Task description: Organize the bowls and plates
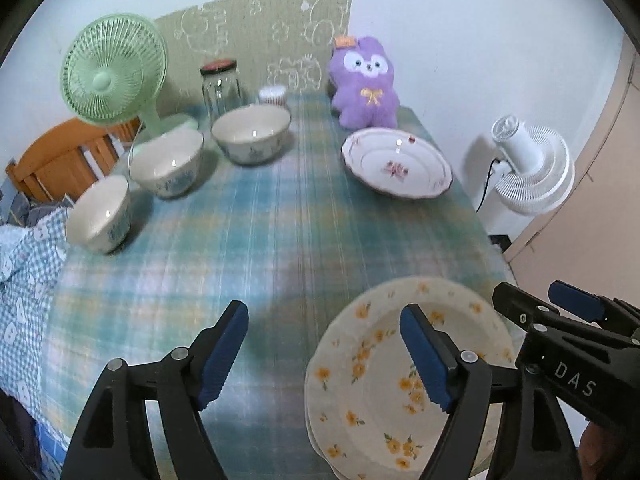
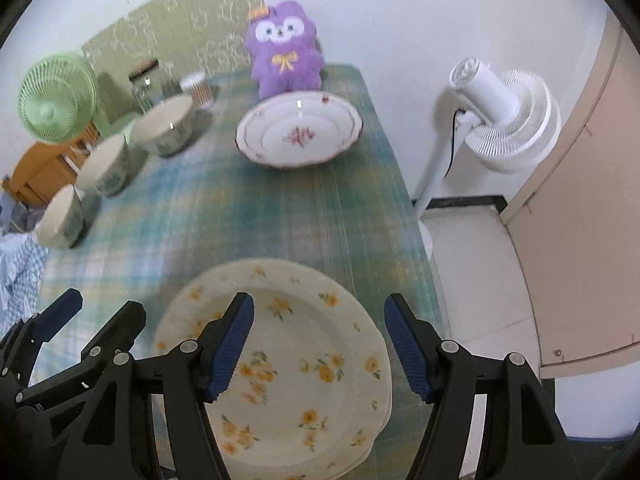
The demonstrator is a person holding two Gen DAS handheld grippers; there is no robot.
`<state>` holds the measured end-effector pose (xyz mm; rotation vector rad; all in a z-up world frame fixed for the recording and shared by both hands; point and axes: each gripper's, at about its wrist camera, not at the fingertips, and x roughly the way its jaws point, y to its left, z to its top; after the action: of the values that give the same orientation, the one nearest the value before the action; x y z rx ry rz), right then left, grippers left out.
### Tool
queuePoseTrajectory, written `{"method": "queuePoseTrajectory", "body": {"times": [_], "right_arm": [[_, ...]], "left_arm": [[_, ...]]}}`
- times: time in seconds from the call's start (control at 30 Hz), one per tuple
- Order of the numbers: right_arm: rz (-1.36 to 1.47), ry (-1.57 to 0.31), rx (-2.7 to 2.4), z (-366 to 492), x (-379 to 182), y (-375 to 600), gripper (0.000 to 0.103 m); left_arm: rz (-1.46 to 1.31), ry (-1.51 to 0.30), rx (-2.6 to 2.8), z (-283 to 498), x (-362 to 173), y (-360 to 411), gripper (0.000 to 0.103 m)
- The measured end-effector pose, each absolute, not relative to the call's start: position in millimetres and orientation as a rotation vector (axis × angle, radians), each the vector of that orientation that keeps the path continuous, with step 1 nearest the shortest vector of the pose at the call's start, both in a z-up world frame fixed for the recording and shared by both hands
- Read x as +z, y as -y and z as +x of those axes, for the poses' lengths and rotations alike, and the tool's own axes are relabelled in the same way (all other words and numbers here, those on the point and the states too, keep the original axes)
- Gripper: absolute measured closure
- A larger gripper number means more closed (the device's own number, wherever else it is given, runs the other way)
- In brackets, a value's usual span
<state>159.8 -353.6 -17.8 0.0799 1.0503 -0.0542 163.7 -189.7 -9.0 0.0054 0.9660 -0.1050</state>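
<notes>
A stack of yellow-flowered plates [image 1: 372, 384] [image 2: 288, 364] lies at the table's near right. A pink-flowered white plate [image 1: 396, 164] [image 2: 300, 130] lies at the far right. Three cream bowls stand in a row at the left: far [image 1: 252, 134] [image 2: 164, 126], middle [image 1: 168, 166] [image 2: 104, 170], near [image 1: 100, 214] [image 2: 60, 218]. My left gripper [image 1: 324, 350] is open and empty above the cloth, left of the stack; it also shows in the right wrist view [image 2: 104, 312]. My right gripper [image 2: 318, 344] is open and empty over the stack; it also shows in the left wrist view [image 1: 540, 300].
A green desk fan [image 1: 114, 70], a glass jar [image 1: 222, 88], a small cup [image 1: 274, 96] and a purple plush toy [image 1: 364, 84] stand along the far edge of the plaid cloth [image 1: 260, 232]. A white floor fan [image 2: 500, 120] stands right of the table. A wooden chair [image 1: 60, 160] is left.
</notes>
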Motion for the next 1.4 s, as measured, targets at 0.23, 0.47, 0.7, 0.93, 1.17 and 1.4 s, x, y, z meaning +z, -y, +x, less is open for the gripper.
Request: {"method": "queuePoseTrajectory", "body": {"times": [0.23, 0.47, 0.7, 0.93, 1.17, 1.4], "right_arm": [[0.108, -0.969, -0.081, 171.3, 21.0, 350.9, 0.032], [0.094, -0.915, -0.054, 204.7, 47.7, 354.4, 0.032], [0.07, -0.915, -0.025, 252.4, 44.0, 363.2, 0.032], [0.054, -0.912, 0.035, 306.1, 30.7, 369.5, 0.032], [0.035, -0.927, 0.04, 351.3, 7.9, 372.5, 0.032], [0.042, -0.958, 0.031, 395.9, -26.0, 384.9, 0.032]], "left_arm": [[0.035, -0.888, -0.143, 179.3, 25.2, 187.1, 0.023], [0.068, -0.842, -0.196, 210.2, 44.8, 204.3, 0.019], [0.067, -0.849, -0.167, 255.3, 38.7, 217.8, 0.019], [0.021, -0.885, -0.121, 307.3, 20.8, 225.3, 0.019], [0.045, -0.89, -0.075, 351.0, -2.8, 234.9, 0.02], [0.058, -0.923, -0.059, 387.6, -35.5, 248.2, 0.025]]}}
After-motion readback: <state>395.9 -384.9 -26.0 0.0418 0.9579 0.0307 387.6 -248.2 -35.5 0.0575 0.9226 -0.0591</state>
